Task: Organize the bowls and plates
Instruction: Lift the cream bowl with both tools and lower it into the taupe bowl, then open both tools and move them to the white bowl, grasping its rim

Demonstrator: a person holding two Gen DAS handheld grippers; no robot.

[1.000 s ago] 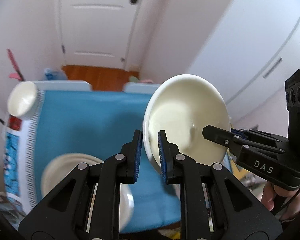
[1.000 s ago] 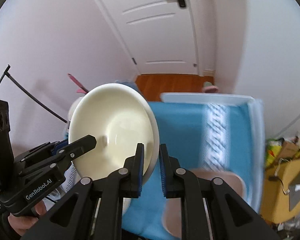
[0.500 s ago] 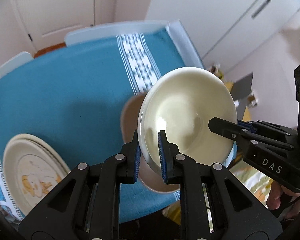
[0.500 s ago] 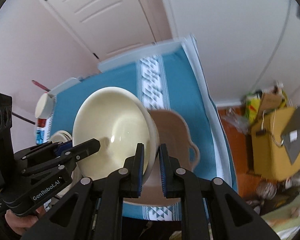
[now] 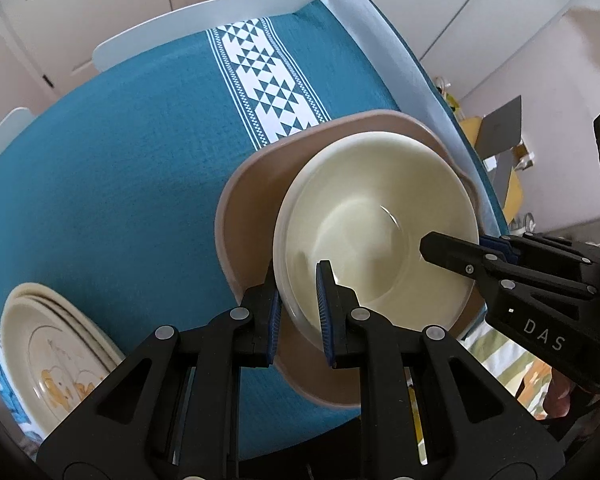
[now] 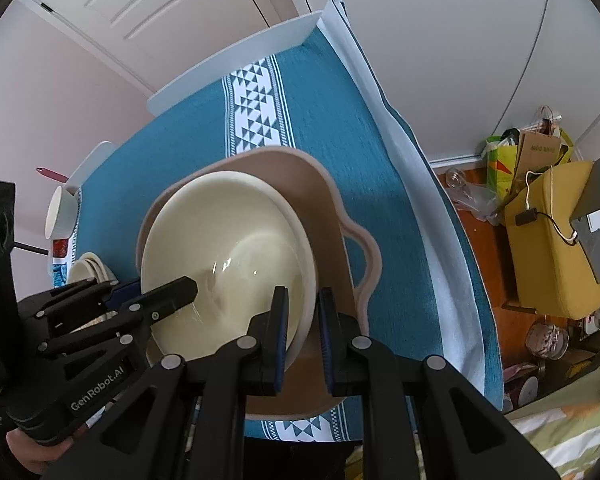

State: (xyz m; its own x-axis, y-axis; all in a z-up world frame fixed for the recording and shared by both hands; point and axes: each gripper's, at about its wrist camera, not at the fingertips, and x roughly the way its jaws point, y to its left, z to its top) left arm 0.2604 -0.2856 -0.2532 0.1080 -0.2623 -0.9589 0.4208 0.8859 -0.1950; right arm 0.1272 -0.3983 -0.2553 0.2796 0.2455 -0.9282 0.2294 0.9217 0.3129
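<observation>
Cream bowls [image 5: 376, 220], rim clamped by both tools, hang over tan basin [image 5: 252, 200], plates [image 5: 56, 352] alongside.

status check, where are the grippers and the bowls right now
Left gripper and right gripper both shut on cream bowls, opposite rims. Bowls over pink tray. Nothing in the way.

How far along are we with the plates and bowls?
Done: the plates sit stacked on the cloth. In hand: the left gripper and right gripper each clamp a rim of the cream bowls, two nested, held over the tan tray. Left: set them down and release; a white cup stands apart.
</observation>
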